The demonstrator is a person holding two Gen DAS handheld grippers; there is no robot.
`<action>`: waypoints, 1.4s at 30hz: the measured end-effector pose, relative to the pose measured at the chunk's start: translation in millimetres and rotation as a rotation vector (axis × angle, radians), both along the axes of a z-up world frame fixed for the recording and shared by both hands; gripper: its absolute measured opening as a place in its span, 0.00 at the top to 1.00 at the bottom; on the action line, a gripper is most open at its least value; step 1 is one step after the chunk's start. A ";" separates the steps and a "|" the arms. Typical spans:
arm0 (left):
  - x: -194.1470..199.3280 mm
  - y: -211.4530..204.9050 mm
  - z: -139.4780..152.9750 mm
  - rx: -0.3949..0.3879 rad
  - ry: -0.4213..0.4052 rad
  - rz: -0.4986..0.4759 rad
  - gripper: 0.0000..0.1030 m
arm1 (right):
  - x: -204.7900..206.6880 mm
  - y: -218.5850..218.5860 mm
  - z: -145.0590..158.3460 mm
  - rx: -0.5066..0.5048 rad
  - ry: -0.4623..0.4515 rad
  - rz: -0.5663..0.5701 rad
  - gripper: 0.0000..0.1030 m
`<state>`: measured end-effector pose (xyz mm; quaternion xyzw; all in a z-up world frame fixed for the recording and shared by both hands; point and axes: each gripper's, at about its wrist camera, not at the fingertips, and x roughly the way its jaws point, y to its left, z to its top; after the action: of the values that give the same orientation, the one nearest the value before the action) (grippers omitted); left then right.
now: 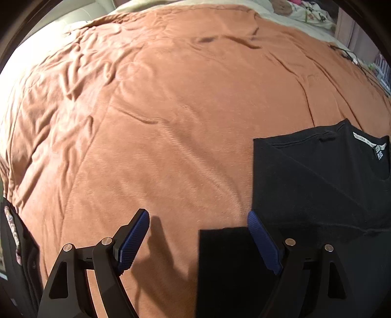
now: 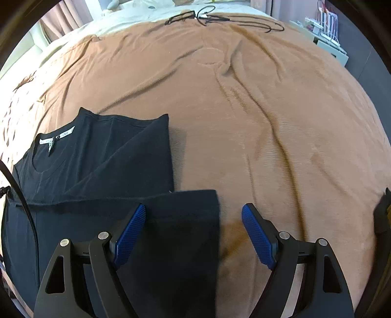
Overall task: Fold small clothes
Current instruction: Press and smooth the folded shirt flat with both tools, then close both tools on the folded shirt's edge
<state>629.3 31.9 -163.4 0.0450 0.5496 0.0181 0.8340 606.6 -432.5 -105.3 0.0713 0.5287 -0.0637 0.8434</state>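
While both grippers tilt steeply down over the brown blanket (image 1: 171,122), the black T-shirt (image 2: 102,156) lies partly folded on it. The left gripper (image 1: 198,220) and right gripper (image 2: 193,212) both gape wide, pads clear of the cloth, each straddling a side edge of the shirt's lower part.

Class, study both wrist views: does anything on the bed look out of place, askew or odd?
A tangled black cable lies loose at the far edge of the brown blanket, away from the folding. The black T-shirt itself lies neatly part-folded; nothing looks spilled or damaged.
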 end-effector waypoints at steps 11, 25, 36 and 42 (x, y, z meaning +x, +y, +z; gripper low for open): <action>-20.4 41.0 13.2 -0.240 -0.005 0.003 0.45 | -26.3 -17.5 2.3 0.156 -0.045 0.062 0.53; -15.0 43.6 -8.8 -0.402 0.059 0.071 0.56 | -12.1 -56.1 -15.3 0.402 -0.036 -0.014 0.56; -24.0 32.4 -4.1 -0.363 0.081 0.029 0.96 | -26.0 -45.8 -2.3 0.358 -0.087 0.025 0.94; -33.4 34.9 26.2 -0.366 -0.014 0.013 0.97 | -44.4 -26.9 26.2 0.276 -0.164 0.063 0.94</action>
<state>595.9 66.7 -137.2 -0.1114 0.5381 -0.0765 0.8320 562.1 -459.5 -79.1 0.1749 0.4638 0.0422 0.8675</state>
